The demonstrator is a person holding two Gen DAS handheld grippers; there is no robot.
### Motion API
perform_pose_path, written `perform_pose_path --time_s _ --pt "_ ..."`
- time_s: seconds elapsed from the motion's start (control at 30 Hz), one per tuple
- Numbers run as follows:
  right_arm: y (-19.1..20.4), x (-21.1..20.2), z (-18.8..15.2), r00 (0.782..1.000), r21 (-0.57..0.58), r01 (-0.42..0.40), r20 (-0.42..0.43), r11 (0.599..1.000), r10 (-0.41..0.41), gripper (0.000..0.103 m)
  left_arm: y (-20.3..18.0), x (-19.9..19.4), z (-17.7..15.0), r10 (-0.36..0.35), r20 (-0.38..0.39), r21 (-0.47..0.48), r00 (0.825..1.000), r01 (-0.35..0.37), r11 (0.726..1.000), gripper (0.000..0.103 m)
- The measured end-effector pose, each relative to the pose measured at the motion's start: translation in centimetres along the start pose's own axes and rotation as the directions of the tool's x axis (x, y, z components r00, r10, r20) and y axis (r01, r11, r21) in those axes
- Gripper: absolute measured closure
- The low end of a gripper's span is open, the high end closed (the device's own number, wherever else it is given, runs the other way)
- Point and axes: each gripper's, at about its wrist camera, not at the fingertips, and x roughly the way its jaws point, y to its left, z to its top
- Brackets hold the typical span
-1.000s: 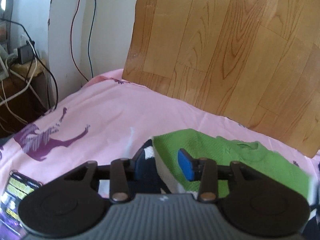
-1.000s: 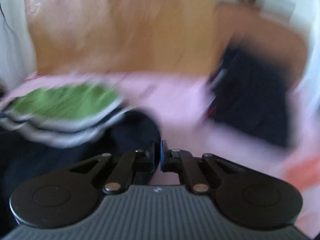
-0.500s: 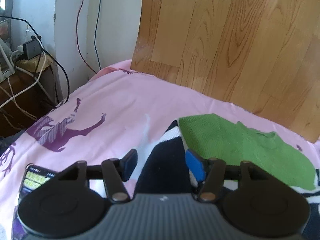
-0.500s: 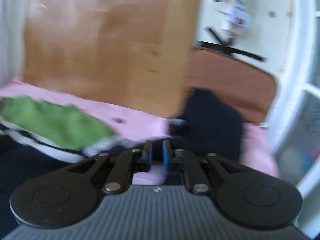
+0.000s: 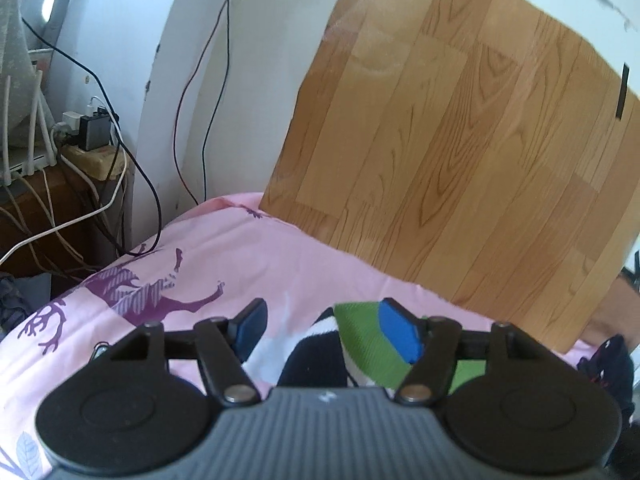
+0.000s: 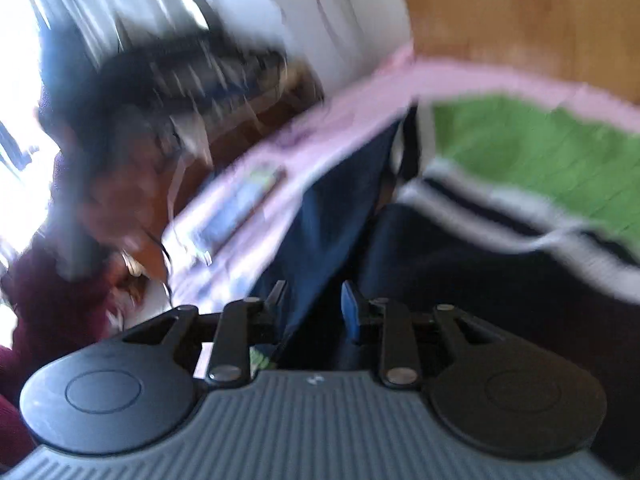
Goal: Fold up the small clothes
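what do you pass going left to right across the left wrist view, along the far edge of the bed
cluttered side table with plugs → hanging cables → wood-pattern board

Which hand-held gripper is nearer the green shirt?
Hard to tell. The left hand-held gripper frames the green shirt; the right hand-held gripper sits over its navy part.

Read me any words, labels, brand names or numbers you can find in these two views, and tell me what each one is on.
No text can be read in either view.
Gripper body: a small pale mark, a logo, not letters.
Flat packet on the pink sheet: some print, too blurred to read.
Pink sheet: purple deer figures only, no words.
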Motion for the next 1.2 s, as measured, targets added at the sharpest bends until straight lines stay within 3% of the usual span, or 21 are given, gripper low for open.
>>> perform_pose_path --time_s 0.07,0.1,0.17,0.3,0.37,0.43,0.57,0.67,0.77,0.8,0.93,1.0,1.03,1.13,1.17,1.2 --pt "-0.6 2.6 0.4 0.999 0.039 -0.008 -0.047 0.999 0.010 0.069 0.3 -0.1 0.1 -0.009 0.005 -0.010 1.000 0.009 1.000 0.036" --pt "-0.4 3.9 0.2 0.997 0.078 -0.040 -0.068 0.996 0.046 0.074 0.3 0.0 0.1 -0.011 0.005 -0.012 1.000 0.011 1.000 0.036" --pt "-1.0 5.4 0.8 0.991 0.109 -0.087 -0.089 0.990 0.097 0.096 0.2 0.2 0.2 -0.013 0.004 -0.016 1.000 0.013 1.000 0.036" --pt "-2.2 0.9 4.6 0.996 -0.035 -0.081 0.023 0.996 0.082 0.096 0.5 0.5 0.6 -0.015 0.011 -0.017 1.000 0.015 1.000 0.035" --pt "-3.6 -3.0 6.7 0.996 -0.110 -0.015 0.089 0.994 0.025 0.096 0.6 1.1 0.8 -0.007 0.013 -0.025 1.000 0.007 1.000 0.032" --pt "-6.3 -7.1 9.6 0.986 -0.170 0.117 0.138 0.978 -0.094 0.096 0.8 2.1 1.2 -0.008 0.006 -0.035 1.000 0.008 0.999 0.032" --pt "-13.1 -11.3 13.5 0.936 -0.178 0.344 0.148 0.922 -0.320 0.096 -0.5 6.1 1.3 -0.005 -0.038 -0.024 0.999 0.004 1.000 0.030" --pt "-18.7 -9.9 13.6 0.885 -0.094 0.460 0.122 0.883 -0.448 0.088 -3.0 10.8 0.5 0.010 -0.105 0.036 0.994 -0.006 0.999 0.029" --pt "-25.1 -6.8 14.1 0.845 0.015 0.531 0.064 0.847 -0.531 0.060 -5.0 15.5 -0.9 0.017 -0.186 0.109 0.982 0.003 0.994 0.028" --pt "-27.1 -6.1 14.6 0.829 0.043 0.553 0.071 0.832 -0.554 0.061 -5.5 16.7 -1.5 0.021 -0.207 0.129 0.978 0.006 0.992 0.028" --pt "-32.7 -3.6 16.6 0.843 0.160 0.506 0.116 0.848 -0.525 0.059 -5.8 20.0 -3.0 0.031 -0.263 0.175 0.964 0.016 0.984 0.023" --pt "-33.8 -0.6 16.9 0.851 0.184 0.492 0.106 0.851 -0.515 0.048 -5.6 20.4 -3.6 -0.008 -0.269 0.168 0.963 0.055 0.984 0.020" --pt "-33.1 0.6 15.7 0.854 0.185 0.490 0.097 0.852 -0.512 0.046 -5.5 20.6 -3.9 -0.013 -0.269 0.168 0.963 0.061 0.984 0.023" --pt "-31.4 4.2 13.3 0.843 0.192 0.516 0.056 0.835 -0.534 0.045 -6.0 21.5 -5.4 0.005 -0.289 0.206 0.957 0.057 0.977 0.079" --pt "-31.4 4.8 13.3 0.836 0.184 0.523 0.079 0.832 -0.543 0.057 -6.4 21.3 -5.7 0.022 -0.265 0.232 0.964 0.042 0.972 0.093" --pt "-31.1 5.2 13.6 0.835 0.162 0.522 0.105 0.837 -0.541 0.091 -6.7 21.2 -5.7 0.024 -0.257 0.243 0.966 0.040 0.969 0.093"
